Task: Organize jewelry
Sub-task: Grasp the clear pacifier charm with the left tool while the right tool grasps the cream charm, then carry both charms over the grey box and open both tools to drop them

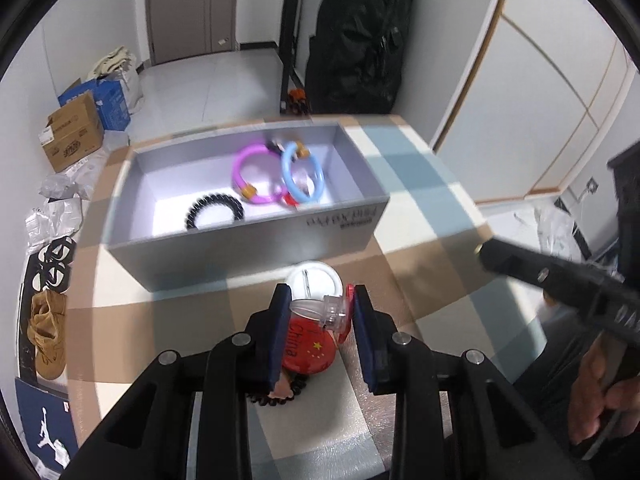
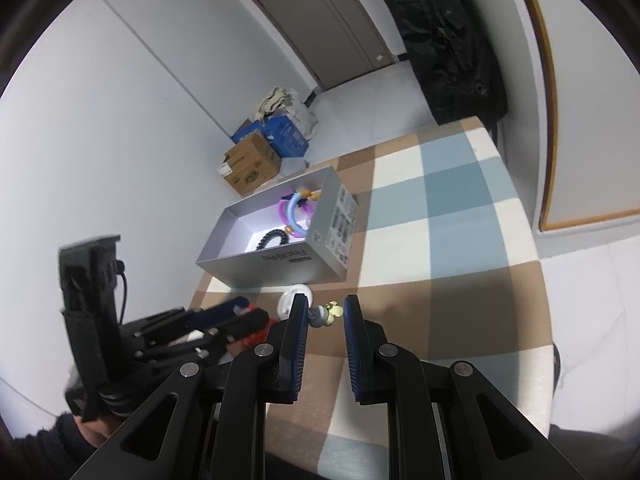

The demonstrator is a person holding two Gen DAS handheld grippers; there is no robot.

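Note:
A grey box (image 1: 224, 256) on the checked table holds a pink bracelet (image 1: 256, 178), a blue bracelet (image 1: 302, 174) and a black beaded bracelet (image 1: 216, 212). My left gripper (image 1: 320, 300) has its fingers around a red badge marked "China" (image 1: 310, 346) with a clear clip; the right finger stands apart from it. A white round disc (image 1: 314, 282) lies just beyond, a black coil hair tie (image 1: 280, 394) beneath. My right gripper (image 2: 326, 308) is open above the table, a small grey and yellow charm (image 2: 326, 314) between its tips. The box also shows in the right wrist view (image 2: 276, 256).
The table carries a brown, blue and white checked cloth (image 2: 440, 240). Cardboard boxes (image 1: 72, 136) and bags lie on the floor to the left. A black hanging bag (image 1: 360, 36) stands behind the table. The right gripper's body (image 1: 560, 280) reaches in from the right.

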